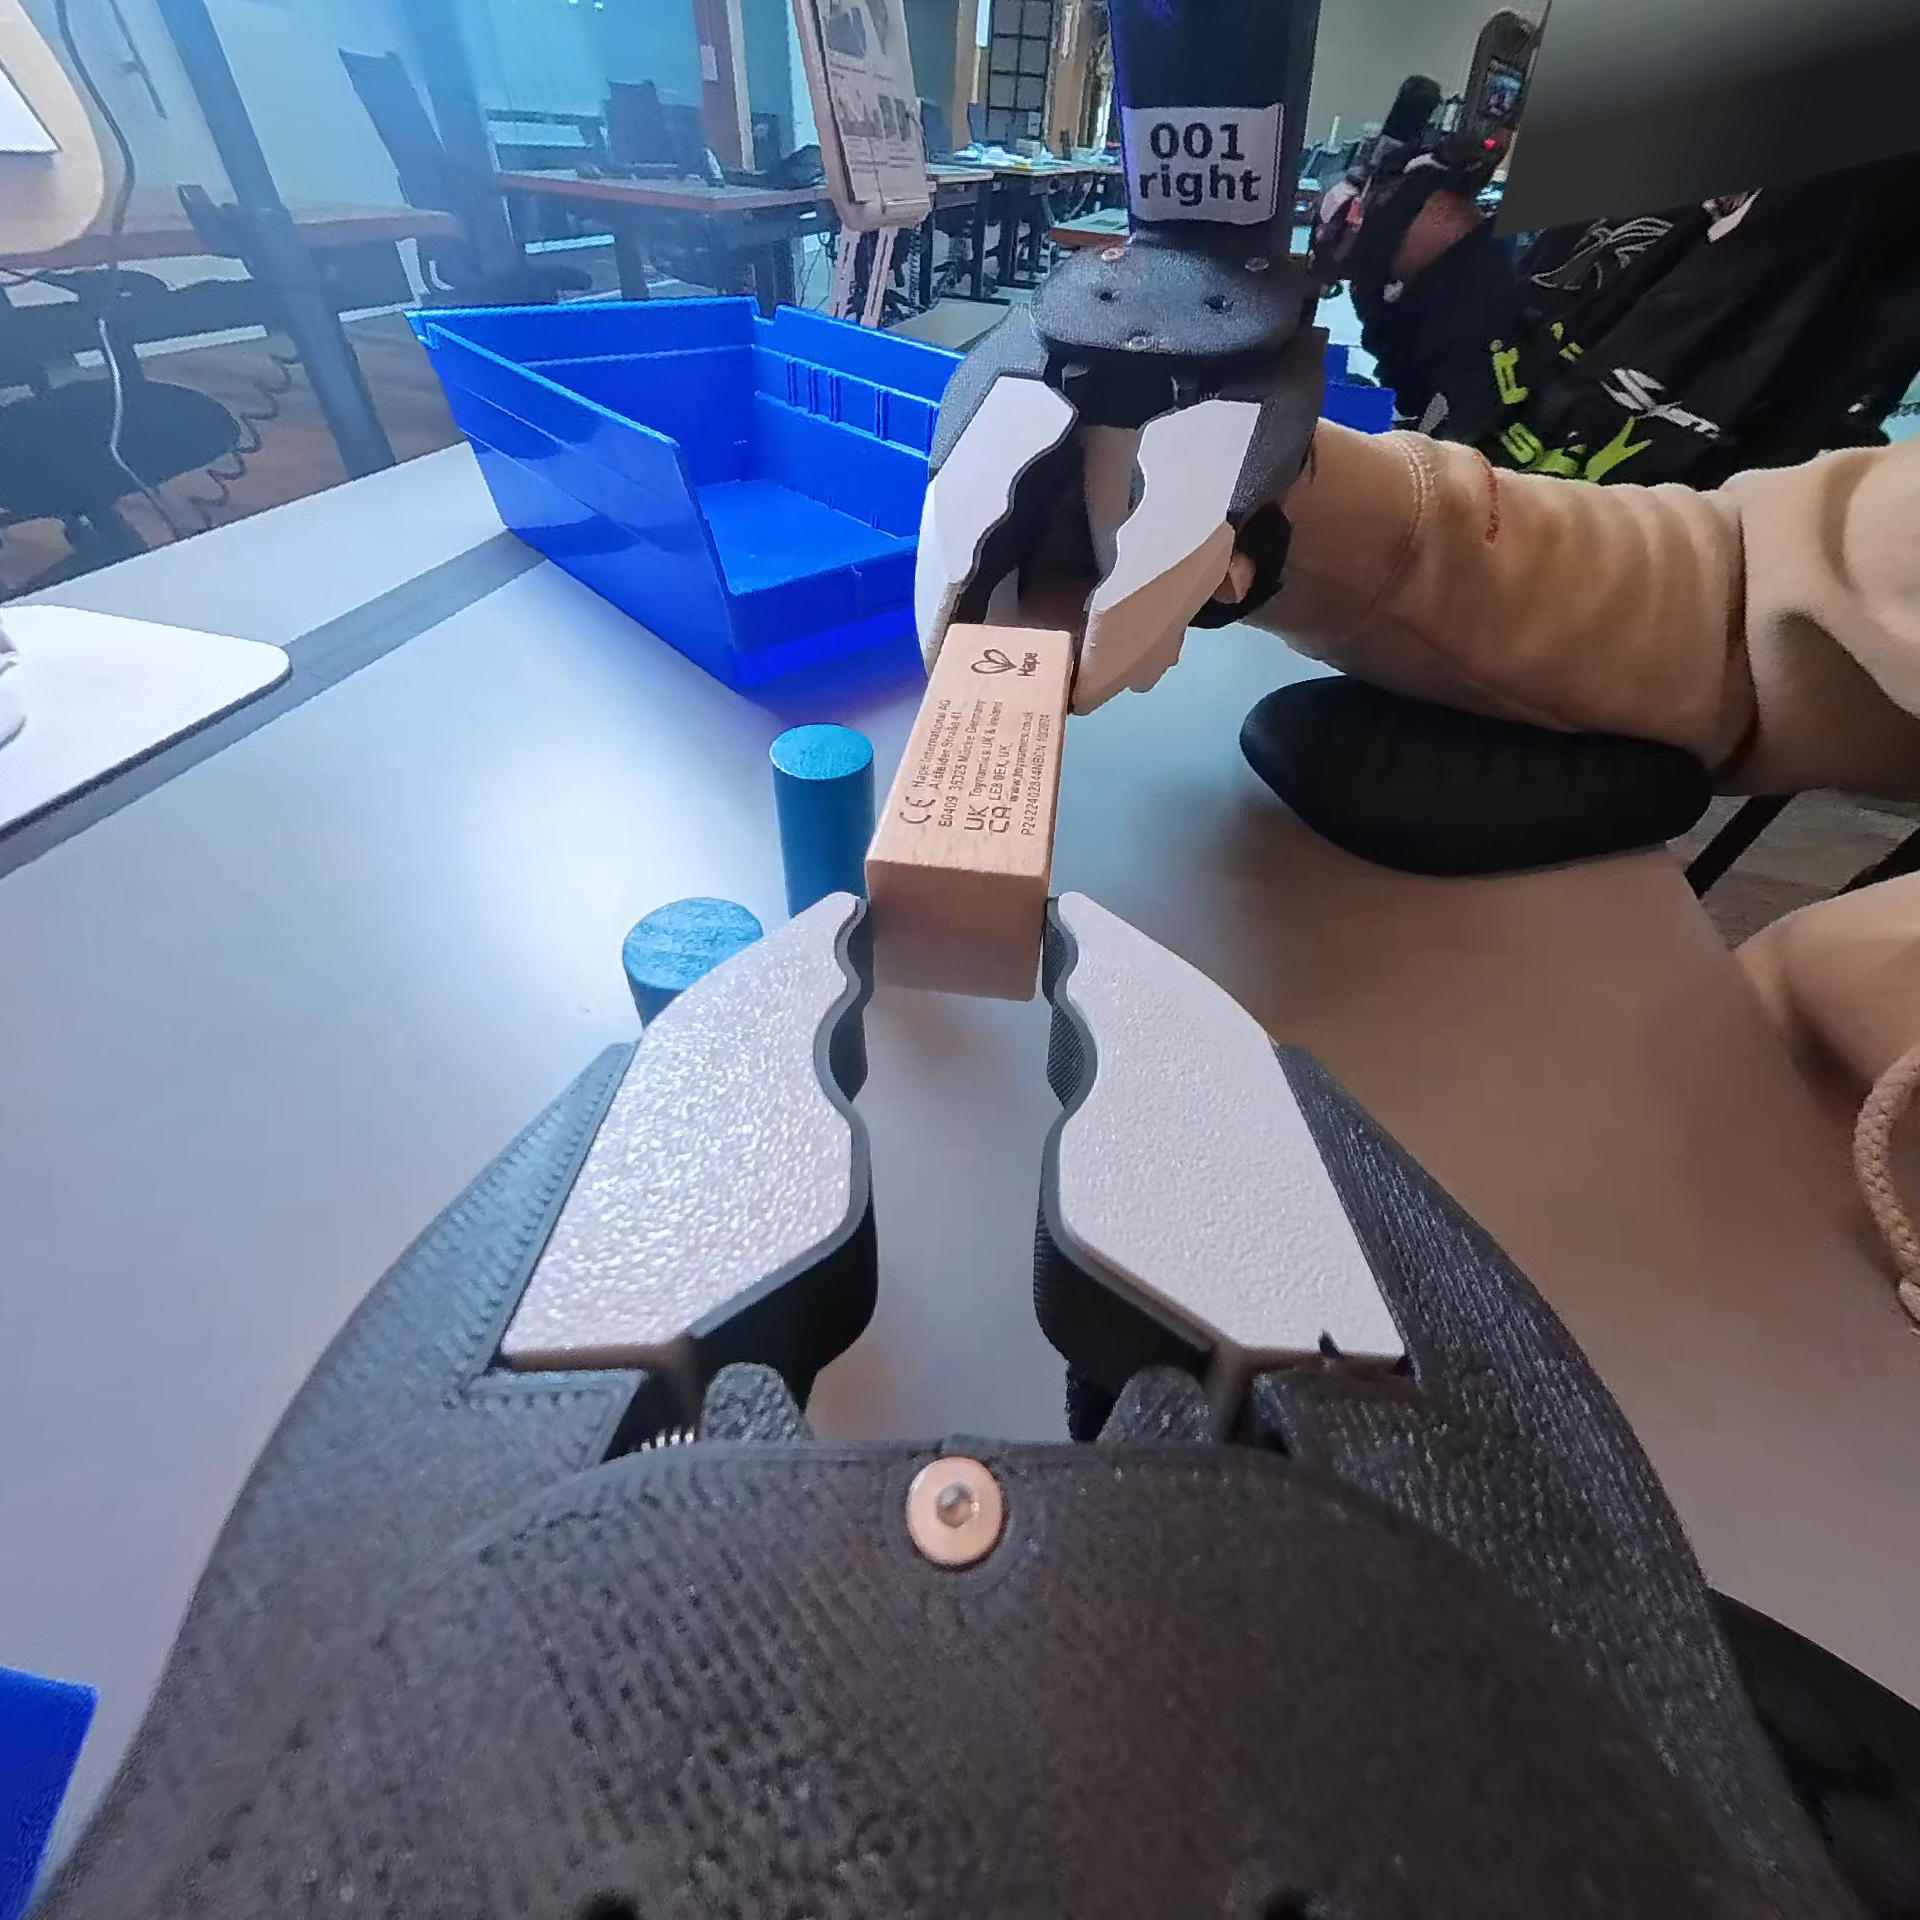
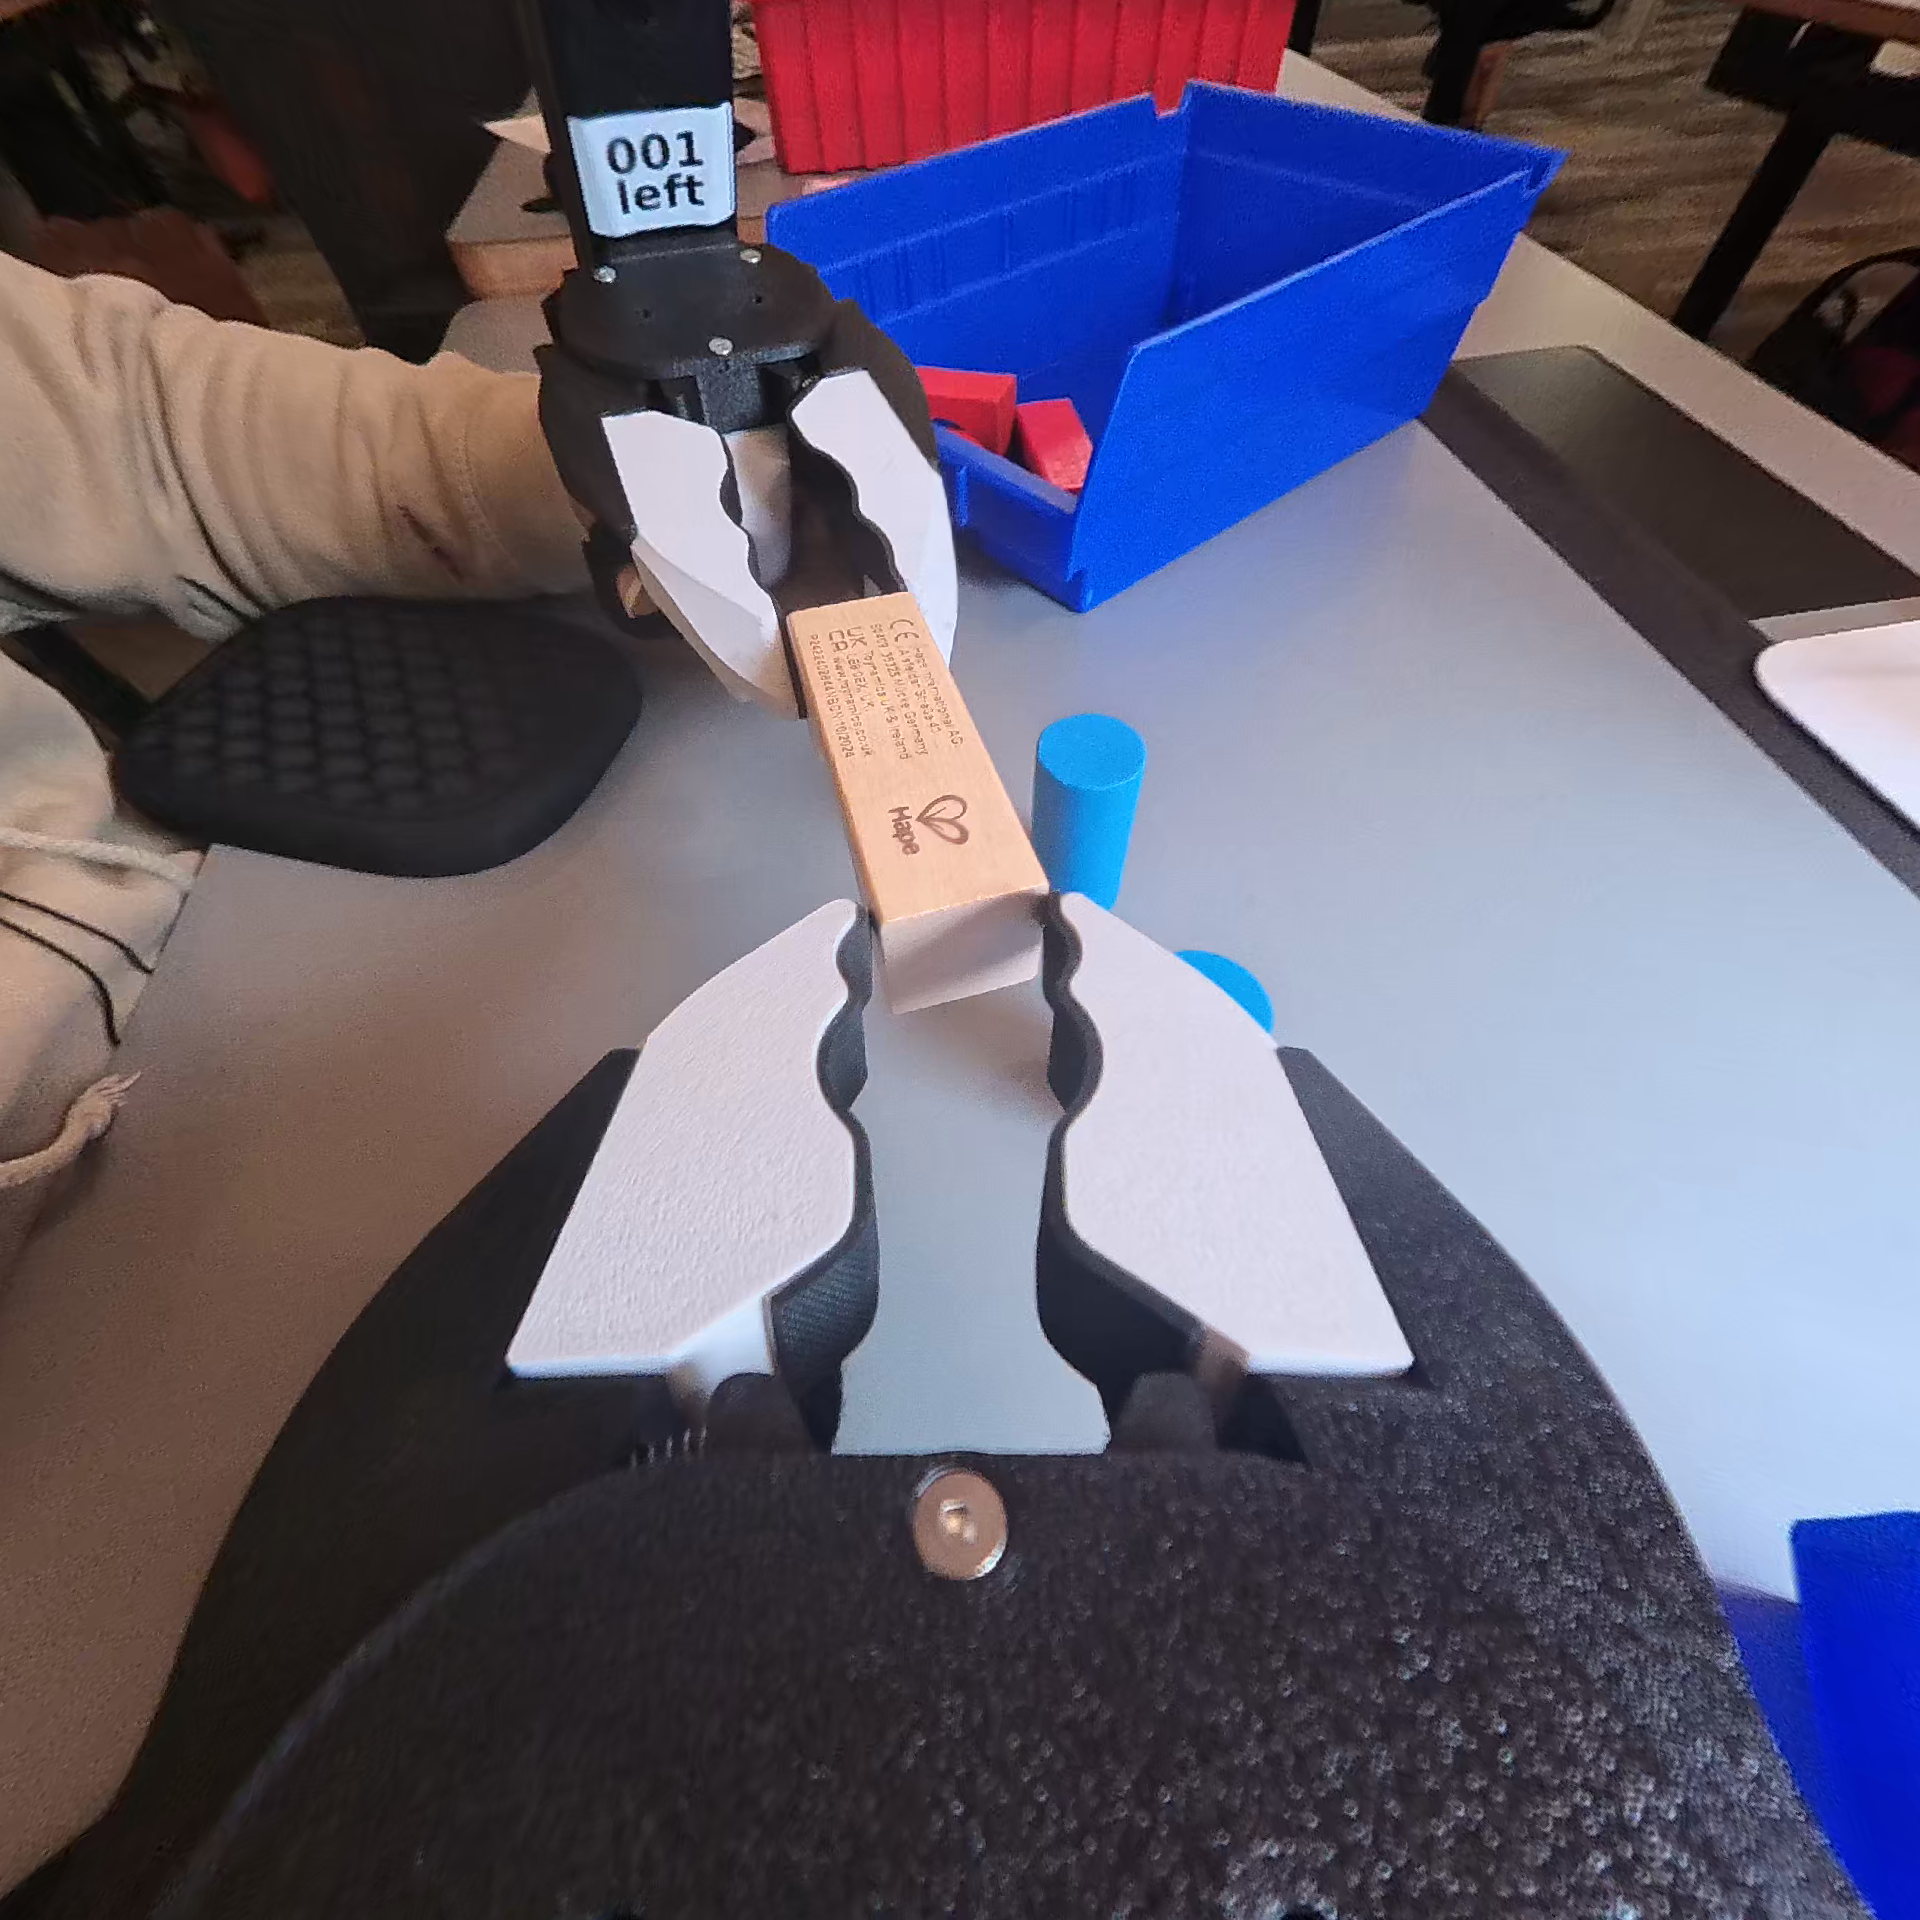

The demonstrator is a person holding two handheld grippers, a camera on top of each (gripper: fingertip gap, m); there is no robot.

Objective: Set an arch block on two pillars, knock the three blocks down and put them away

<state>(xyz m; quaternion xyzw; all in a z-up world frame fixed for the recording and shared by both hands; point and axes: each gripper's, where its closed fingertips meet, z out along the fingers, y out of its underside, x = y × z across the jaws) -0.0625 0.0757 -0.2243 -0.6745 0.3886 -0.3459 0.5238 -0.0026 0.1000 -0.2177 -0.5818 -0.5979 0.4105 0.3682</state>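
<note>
The arch block (image 1: 971,821) hangs level above the grey table (image 1: 312,1039), clamped at one end by the left gripper (image 1: 954,940) and at the other by the right gripper (image 2: 956,940). Two blue pillars (image 1: 821,810) (image 1: 688,951) stand upright just beside it, with a blue bin (image 1: 665,488) beyond them.

The arch block (image 1: 971,821) spans between both tongs, above the table (image 1: 312,1039), beside two pillars (image 1: 821,810).

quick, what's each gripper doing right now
Left gripper: closed on one end of the wooden block, held above the table.
Right gripper: closed on the block's other end, near two blue cylinders.
</note>
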